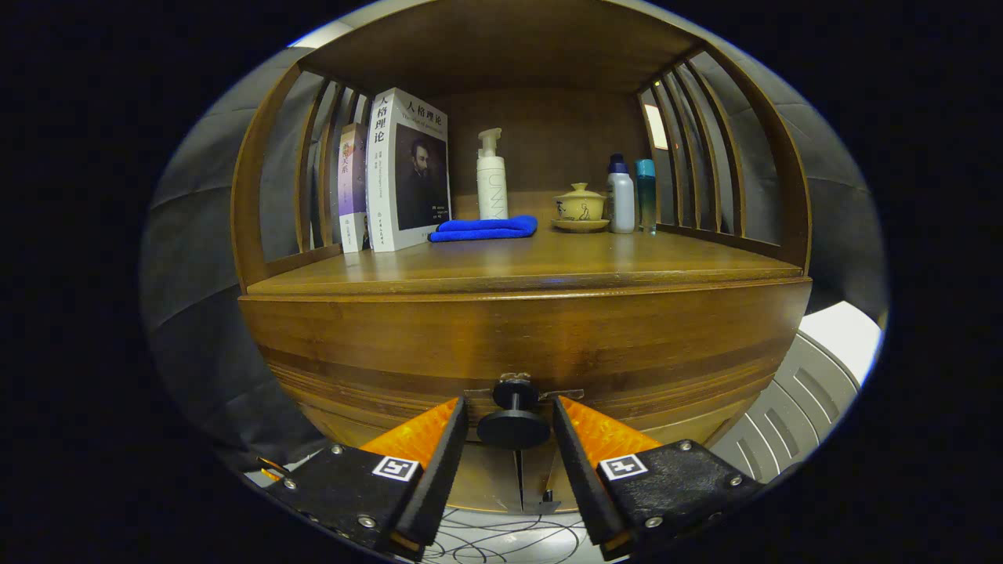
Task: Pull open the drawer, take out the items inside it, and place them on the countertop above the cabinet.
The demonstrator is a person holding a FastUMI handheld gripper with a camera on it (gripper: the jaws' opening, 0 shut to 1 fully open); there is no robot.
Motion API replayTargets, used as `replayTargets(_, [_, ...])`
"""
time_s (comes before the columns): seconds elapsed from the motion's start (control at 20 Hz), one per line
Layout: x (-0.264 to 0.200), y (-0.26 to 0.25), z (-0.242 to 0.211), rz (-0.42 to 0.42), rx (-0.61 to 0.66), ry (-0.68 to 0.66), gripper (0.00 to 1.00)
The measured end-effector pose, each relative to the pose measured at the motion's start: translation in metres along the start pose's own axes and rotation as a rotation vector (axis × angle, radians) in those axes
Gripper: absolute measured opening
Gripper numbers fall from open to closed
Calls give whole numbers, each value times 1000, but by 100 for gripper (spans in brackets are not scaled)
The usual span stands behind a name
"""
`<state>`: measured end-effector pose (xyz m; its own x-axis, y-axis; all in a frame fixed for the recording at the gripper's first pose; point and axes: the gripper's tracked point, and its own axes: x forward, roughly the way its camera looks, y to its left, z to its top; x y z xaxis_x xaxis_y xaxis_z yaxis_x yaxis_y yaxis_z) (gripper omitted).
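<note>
The gripper point(513, 415) is spread, one finger on each side of the drawer's knob point(514, 427) — neither touching it. The drawer point(517, 345) sits closed at twelve o'clock from the fingers, and above it the countertop point(595, 258) carries books point(396, 172), a blue cloth point(484, 229), bottles and a lidded cup.

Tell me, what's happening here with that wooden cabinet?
A handheld gripper is lined up on the drawer knob: the knob sits between its two open fingers, which do not press on it yet. The drawer looks closed. On the countertop above stand books, a blue cloth, bottles and a small lidded cup.
</note>
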<state>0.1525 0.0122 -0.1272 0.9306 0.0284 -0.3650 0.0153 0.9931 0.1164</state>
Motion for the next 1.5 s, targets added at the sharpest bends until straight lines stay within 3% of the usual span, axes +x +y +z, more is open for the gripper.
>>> replayTargets(0.15, [0,-3,0,-6,-27,7,52])
replayTargets(0.4, [-5,-5,-3,-12,-47,27,41])
replayTargets(1.5, [-89,-3,-26,-83,-40,89,40])
